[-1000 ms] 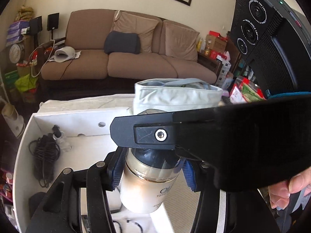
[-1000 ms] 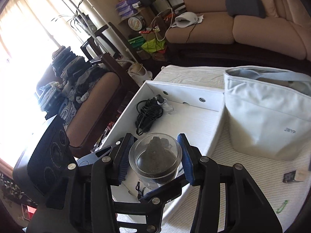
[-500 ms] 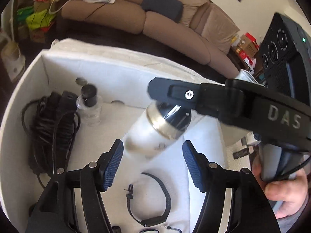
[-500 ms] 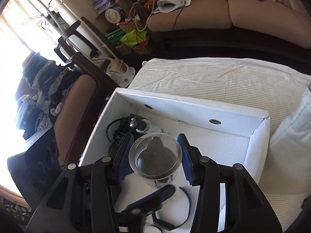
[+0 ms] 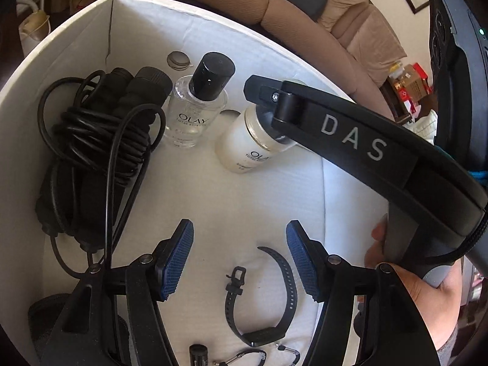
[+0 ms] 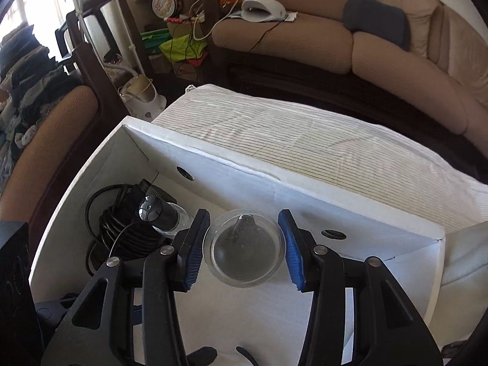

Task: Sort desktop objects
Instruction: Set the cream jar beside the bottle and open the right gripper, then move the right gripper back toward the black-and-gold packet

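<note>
A white Olay bottle (image 5: 244, 145) with a clear domed cap (image 6: 244, 248) stands in the white box (image 5: 76, 27). My right gripper (image 6: 244, 251) brackets the cap; its blue pads stand a little off the cap on both sides, so it is open. In the left wrist view its finger (image 5: 320, 106) covers the cap. My left gripper (image 5: 239, 262) is open and empty, above the box floor near a black watch strap (image 5: 274, 299). A clear Olay bottle with a black cap (image 5: 198, 103) stands to the left.
A coiled black cable with its power brick (image 5: 91, 152) lies at the box's left side. Small clips (image 5: 253, 357) lie at the near end. The box sits on a striped cloth (image 6: 305, 134). A pale bag (image 6: 466, 259) is to the right.
My left gripper let go of the white bottle and drew back. My right gripper carried the bottle down into the box beside the clear bottle and opened.
</note>
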Available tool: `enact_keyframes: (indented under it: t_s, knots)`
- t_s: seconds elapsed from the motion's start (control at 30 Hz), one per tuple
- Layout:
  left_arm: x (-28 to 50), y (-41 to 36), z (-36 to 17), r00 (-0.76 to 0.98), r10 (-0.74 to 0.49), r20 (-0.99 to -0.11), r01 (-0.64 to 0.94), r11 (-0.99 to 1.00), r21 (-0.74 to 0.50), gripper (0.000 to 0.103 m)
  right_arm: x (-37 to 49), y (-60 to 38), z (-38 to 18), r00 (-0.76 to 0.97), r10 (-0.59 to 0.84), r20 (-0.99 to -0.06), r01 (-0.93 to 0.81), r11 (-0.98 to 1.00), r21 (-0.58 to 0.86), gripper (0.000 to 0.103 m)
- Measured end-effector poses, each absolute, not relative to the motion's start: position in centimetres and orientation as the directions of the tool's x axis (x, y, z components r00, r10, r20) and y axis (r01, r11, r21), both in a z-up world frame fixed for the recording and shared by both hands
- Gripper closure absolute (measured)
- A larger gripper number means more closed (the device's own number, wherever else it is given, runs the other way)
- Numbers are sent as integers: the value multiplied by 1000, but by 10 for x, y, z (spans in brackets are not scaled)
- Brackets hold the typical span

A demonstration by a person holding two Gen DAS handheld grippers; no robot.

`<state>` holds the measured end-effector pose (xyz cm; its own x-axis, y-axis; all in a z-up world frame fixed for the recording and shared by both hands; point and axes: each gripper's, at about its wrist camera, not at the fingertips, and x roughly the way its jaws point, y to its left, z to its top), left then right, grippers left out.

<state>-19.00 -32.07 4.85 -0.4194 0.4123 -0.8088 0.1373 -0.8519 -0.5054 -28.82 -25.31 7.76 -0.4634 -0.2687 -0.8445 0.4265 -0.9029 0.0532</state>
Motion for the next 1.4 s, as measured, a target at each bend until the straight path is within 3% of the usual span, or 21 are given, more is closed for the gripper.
enact_keyframes:
  t_s: [0.13,0.27,0.47,0.83,1.03,1.13,1.2,1.27,1.4]
  knots:
    - [-196,-324,49,-422,401,-813,148,-854,-498,37,-288,-250,82,-450,-299,-841,417,-904,98,58]
    - [-197,-328,52,-430,393,-812,153,-855,-495,37,-282,-245,95,-477,-296,-828,426,-901,77,40]
    - [-176,-336,55,-442,392,-807,183,-841,-509,37,-259,-227,117,-493,-300,-816,432,-899,69,40]
    - [-114,-354,99,-507,336,-794,246,-826,-507,34,-178,-209,151,-572,-241,-784,466,-882,-68,36]
    - [-86,-354,130,-532,240,-812,248,-873,-420,34,-141,-200,164,-567,-257,-783,474,-879,-56,36]
    - [-69,-350,140,-535,210,-818,243,-890,-387,30,-125,-193,170,-565,-269,-780,475,-879,-41,36]
    - [-59,-343,144,-537,192,-822,232,-902,-363,20,-115,-186,174,-559,-287,-778,474,-881,-16,27]
    - [-50,-336,147,-537,185,-823,227,-908,-351,11,-106,-174,176,-553,-298,-778,465,-885,8,25]
    - [-36,-321,148,-533,205,-821,224,-902,-370,8,-86,-135,175,-543,-317,-778,446,-894,53,6]
